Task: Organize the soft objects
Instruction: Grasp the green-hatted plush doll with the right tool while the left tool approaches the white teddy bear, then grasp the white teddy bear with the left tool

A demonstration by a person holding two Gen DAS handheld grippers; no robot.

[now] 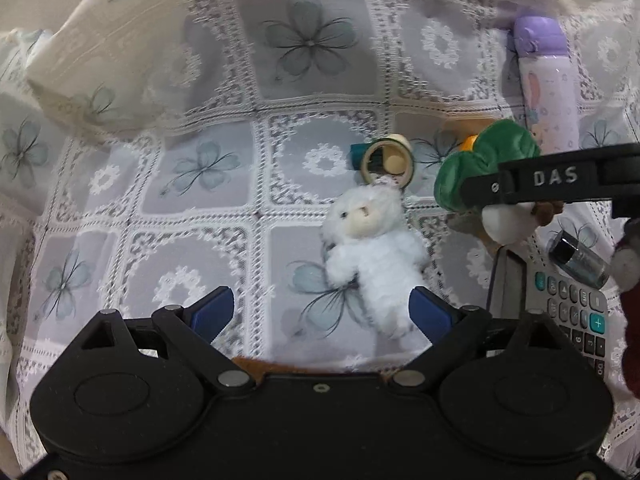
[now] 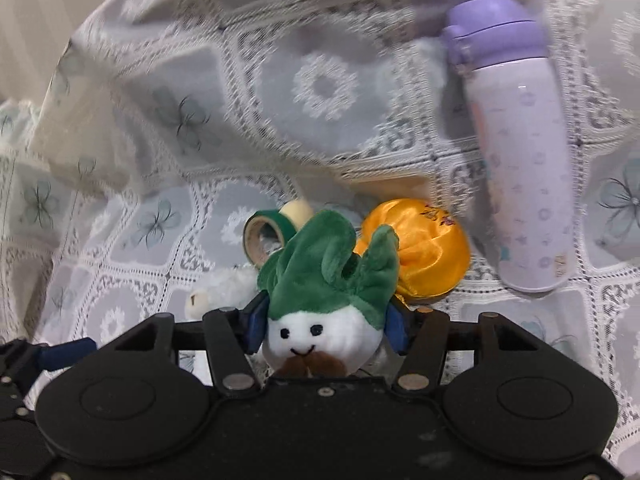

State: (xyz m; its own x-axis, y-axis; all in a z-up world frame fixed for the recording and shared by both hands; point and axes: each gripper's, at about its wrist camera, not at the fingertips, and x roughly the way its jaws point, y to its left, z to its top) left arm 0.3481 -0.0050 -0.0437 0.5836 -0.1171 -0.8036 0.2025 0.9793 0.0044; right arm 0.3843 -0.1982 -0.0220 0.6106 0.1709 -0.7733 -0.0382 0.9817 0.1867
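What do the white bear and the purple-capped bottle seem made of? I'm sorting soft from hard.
White bear: fluffy plush, judging by its shaggy pile; soft. Purple-capped bottle: smooth and rigid with a glossy highlight, probably coated metal or plastic; hard.

A home setting is suggested: the table is covered by a lace-patterned floral tablecloth (image 1: 312, 40). Household odds and ends are scattered on it, among them a lilac drinking bottle (image 2: 520, 140), a calculator (image 1: 576, 316), rolls of tape (image 1: 386, 160) and plush toys (image 1: 372, 252).
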